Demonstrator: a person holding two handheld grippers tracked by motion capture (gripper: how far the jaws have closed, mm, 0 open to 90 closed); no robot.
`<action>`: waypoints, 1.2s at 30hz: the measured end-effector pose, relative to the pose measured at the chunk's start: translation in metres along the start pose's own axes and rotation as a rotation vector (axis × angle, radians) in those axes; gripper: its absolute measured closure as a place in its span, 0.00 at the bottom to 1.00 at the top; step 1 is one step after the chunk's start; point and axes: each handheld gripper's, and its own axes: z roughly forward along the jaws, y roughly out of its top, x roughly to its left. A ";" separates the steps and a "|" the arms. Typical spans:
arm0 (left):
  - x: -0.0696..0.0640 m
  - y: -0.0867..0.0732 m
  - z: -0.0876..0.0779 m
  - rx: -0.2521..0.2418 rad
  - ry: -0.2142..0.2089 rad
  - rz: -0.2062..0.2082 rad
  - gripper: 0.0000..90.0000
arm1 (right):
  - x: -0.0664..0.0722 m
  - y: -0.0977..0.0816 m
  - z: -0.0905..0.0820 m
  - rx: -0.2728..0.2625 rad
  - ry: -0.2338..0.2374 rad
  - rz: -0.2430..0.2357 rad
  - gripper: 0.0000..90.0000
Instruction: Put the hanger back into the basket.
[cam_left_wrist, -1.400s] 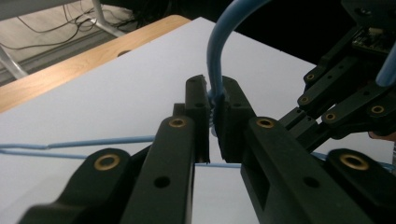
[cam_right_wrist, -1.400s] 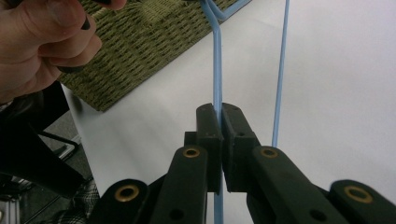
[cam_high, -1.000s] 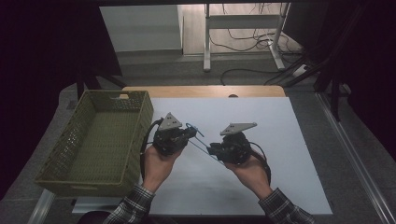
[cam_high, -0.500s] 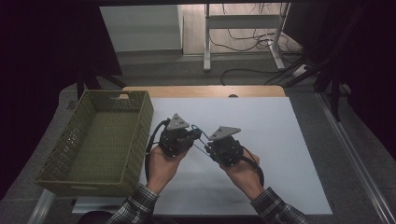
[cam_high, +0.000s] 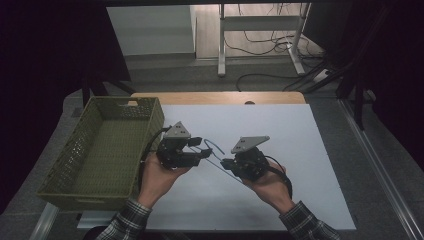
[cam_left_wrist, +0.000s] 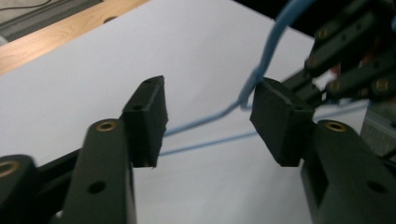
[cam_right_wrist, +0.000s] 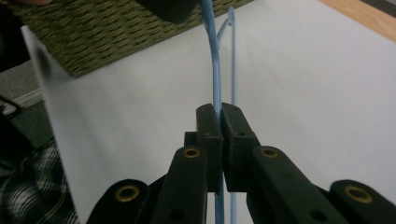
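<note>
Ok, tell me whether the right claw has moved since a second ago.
Yes. The right claw has shifted toward the green basket, closing on the left claw.

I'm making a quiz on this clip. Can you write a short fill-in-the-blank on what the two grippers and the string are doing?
1. The right gripper has its jaws ___ on the blue string.
2. The left gripper has its jaws ___.
3. The green basket sits to the person's ___.

Missing words: shut; open; left
</note>
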 end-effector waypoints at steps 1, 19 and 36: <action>0.000 -0.002 -0.003 0.006 -0.006 0.013 0.46 | 0.000 -0.001 -0.002 0.006 -0.003 -0.005 0.97; 0.013 -0.011 -0.006 0.118 -0.153 0.194 0.46 | -0.002 -0.013 -0.028 0.018 0.117 0.003 0.97; 0.012 0.002 0.031 0.284 -0.348 0.314 0.72 | 0.005 -0.013 -0.030 0.025 0.182 -0.053 0.97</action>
